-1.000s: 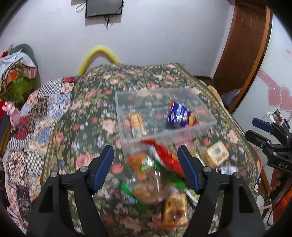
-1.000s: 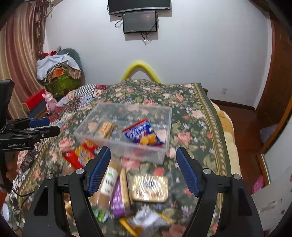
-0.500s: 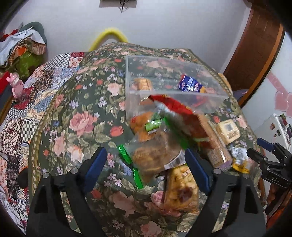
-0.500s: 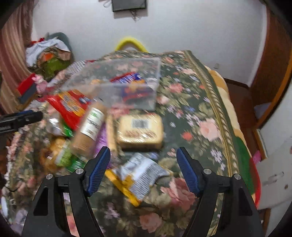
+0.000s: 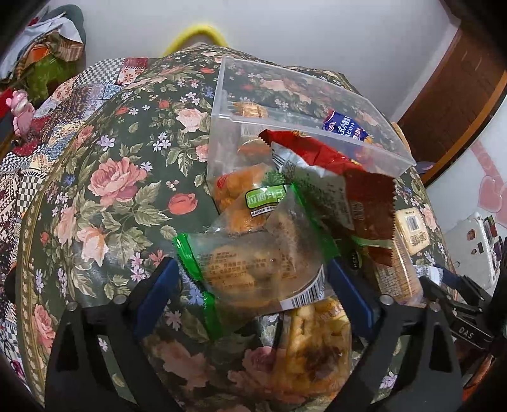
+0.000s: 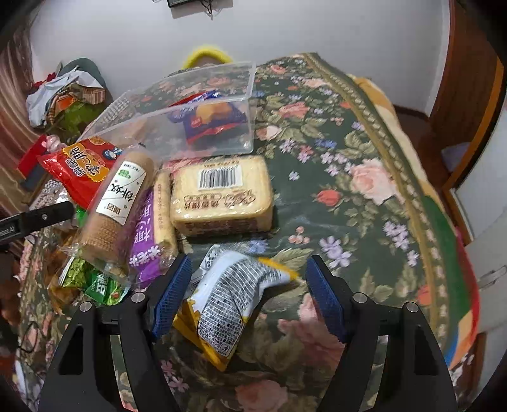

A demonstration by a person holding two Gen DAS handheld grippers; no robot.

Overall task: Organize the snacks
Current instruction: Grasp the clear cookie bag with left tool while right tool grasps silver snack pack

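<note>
Two packets sit between spread jaws on the floral cover: a clear bag (image 5: 253, 272) inside the left gripper (image 5: 253, 294), just widened; a grey-yellow packet (image 6: 228, 304) inside the right gripper (image 6: 248, 294), seemingly unpinched, long axis running away. Bare cover lies rightward; bin (image 6: 221, 139) beyond.

A dark green bedspread printed with pink roses (image 5: 104, 190) covers the bed, and a patchwork quilt of checked and floral squares (image 5: 47, 126) lies along its left edge. Beyond the bed's far end a curved yellow bar (image 5: 196, 35) rises against the plain white wall (image 6: 317, 28). A heap of crumpled clothes (image 6: 63, 95) sits in the left corner, a small pink toy figure (image 5: 20, 109) near it. A brown wooden door (image 5: 453, 85) stands at right, beside pink heart stickers (image 5: 491, 193).
</note>
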